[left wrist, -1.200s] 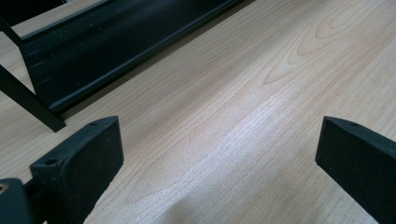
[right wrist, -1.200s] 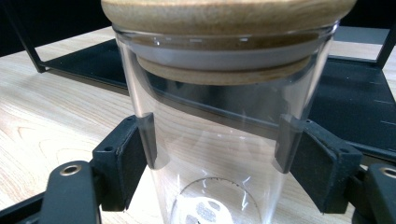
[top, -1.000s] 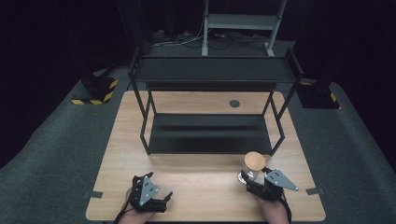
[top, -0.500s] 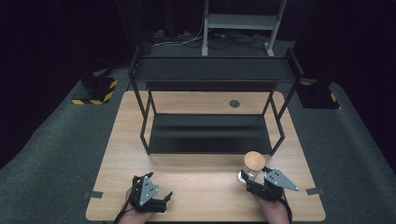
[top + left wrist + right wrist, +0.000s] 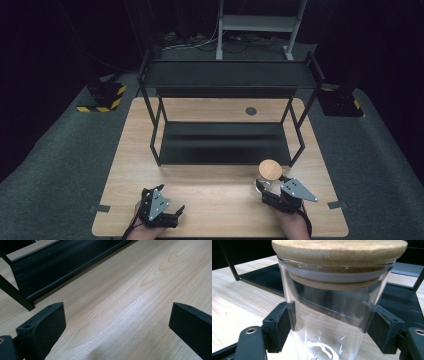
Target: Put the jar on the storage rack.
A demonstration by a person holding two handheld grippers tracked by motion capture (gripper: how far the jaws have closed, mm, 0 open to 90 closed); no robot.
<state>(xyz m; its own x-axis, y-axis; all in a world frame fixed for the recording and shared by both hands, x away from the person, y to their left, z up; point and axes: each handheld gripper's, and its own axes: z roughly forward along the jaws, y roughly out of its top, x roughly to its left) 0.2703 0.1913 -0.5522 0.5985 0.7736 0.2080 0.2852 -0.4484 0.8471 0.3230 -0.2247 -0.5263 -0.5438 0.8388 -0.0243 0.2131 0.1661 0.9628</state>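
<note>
A clear glass jar (image 5: 332, 315) with a round wooden lid (image 5: 270, 169) stands upright on the wooden table (image 5: 215, 195) near its front right. My right gripper (image 5: 268, 186) is shut on the jar, its black pads (image 5: 284, 320) pressed against the glass on both sides just under the lid. The jar looks empty. My left gripper (image 5: 176, 212) rests near the table's front left edge, open, with only bare wood between its jaws (image 5: 117, 322).
A black two-level metal shelf rack (image 5: 225, 135) stands across the middle of the table, its lower shelf (image 5: 57, 267) just beyond both grippers. A small dark round grommet (image 5: 251, 111) sits in the tabletop behind it. Grey carpet surrounds the table.
</note>
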